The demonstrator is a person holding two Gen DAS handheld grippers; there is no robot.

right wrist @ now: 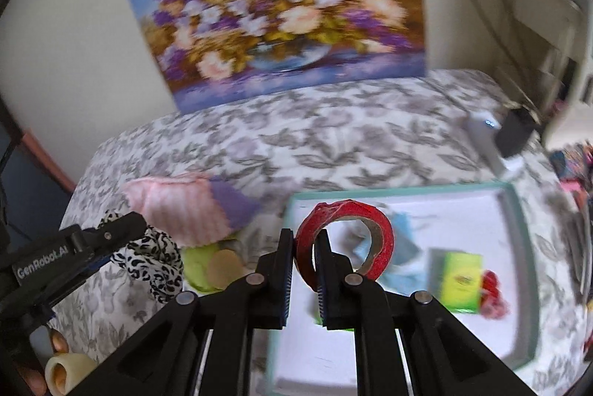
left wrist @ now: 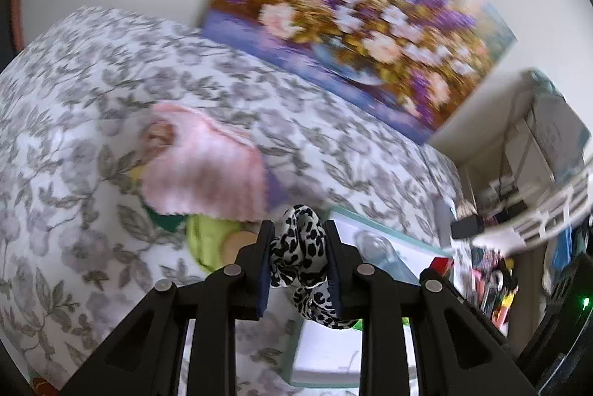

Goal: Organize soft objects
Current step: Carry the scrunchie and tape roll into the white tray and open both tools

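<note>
Above bed [right wrist: 333, 144] | left gripper [left wrist: 298, 240] jaws clenched on scrunchie [left wrist: 300, 248] | right gripper [right wrist: 304, 248] jaws gripping red tape roll [right wrist: 378, 233]

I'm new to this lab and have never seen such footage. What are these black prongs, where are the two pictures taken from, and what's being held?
No robot here: a person holds a two-finger tool in each hand, each carrying a fisheye camera looking along its fingers. The left view shows the left tool clamped on a black-and-white spotted scrunchie. The right view shows the right tool pinching a red tape roll above a white tray. Both hover over a leaf-patterned bedspread with a pink cloth lying on it.
</note>
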